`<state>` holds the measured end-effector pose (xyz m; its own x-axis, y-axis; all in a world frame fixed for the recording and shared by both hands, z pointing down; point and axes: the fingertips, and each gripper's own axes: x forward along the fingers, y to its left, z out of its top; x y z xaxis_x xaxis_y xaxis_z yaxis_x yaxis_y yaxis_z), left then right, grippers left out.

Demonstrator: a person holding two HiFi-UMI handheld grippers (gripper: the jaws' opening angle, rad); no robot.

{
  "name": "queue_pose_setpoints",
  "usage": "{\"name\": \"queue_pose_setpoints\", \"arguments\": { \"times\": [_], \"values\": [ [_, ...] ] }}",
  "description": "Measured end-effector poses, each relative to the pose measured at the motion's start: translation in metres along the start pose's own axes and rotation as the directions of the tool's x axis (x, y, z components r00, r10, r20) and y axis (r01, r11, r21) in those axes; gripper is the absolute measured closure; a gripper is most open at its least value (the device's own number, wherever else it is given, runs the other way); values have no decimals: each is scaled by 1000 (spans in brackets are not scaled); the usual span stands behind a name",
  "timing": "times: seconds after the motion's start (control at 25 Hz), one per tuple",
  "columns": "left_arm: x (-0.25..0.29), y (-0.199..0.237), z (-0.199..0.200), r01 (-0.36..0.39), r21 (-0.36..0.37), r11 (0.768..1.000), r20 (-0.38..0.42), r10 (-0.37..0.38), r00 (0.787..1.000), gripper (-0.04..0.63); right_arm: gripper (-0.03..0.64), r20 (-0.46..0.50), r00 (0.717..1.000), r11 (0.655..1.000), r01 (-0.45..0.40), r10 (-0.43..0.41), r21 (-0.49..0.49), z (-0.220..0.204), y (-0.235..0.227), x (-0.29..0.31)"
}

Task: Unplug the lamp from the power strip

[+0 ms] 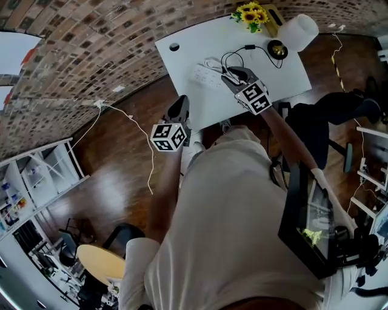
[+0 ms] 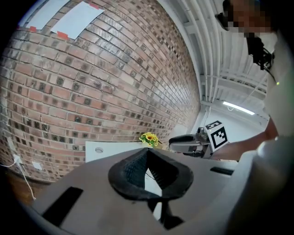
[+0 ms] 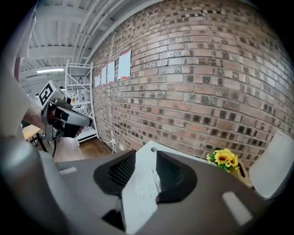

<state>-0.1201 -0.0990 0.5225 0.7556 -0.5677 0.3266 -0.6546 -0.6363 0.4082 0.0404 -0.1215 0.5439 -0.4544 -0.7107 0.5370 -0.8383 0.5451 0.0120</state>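
A white power strip (image 1: 205, 75) lies on the white table (image 1: 194, 42), with a black cord (image 1: 233, 57) looping from it toward the lamp (image 1: 298, 31), which has a white shade and a dark base. My right gripper (image 1: 234, 74) hovers over the strip's right end. In the right gripper view its jaws (image 3: 146, 158) stand apart, with the strip (image 3: 140, 186) showing below the gap and nothing pressed between the pads. My left gripper (image 1: 180, 104) is held off the table's front edge over the floor. Its pads (image 2: 147, 151) meet at the tips with nothing in them.
A bunch of sunflowers (image 1: 251, 15) stands at the table's back edge by the brick wall (image 1: 91, 42). A white cable (image 1: 142, 151) trails over the wooden floor at left. White shelving (image 1: 36, 181) stands at left and a black chair (image 1: 330, 121) at right.
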Motion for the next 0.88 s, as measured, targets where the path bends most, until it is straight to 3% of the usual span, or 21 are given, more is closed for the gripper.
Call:
{"name": "queue_pose_setpoints", "arguments": {
  "times": [0.4, 0.68, 0.88],
  "values": [
    [-97, 3, -35, 14, 0, 1000, 8, -14, 1000, 594, 491, 19, 1000, 1000, 17, -17, -8, 11, 93, -29],
    [-142, 4, -47, 36, 19, 999, 38, -37, 999, 592, 494, 29, 997, 997, 77, -78, 27, -1, 127, -53],
    [-156, 1, -53, 36, 17, 999, 59, -37, 998, 592, 497, 14, 997, 994, 74, -76, 78, -16, 145, -65]
  ]
}}
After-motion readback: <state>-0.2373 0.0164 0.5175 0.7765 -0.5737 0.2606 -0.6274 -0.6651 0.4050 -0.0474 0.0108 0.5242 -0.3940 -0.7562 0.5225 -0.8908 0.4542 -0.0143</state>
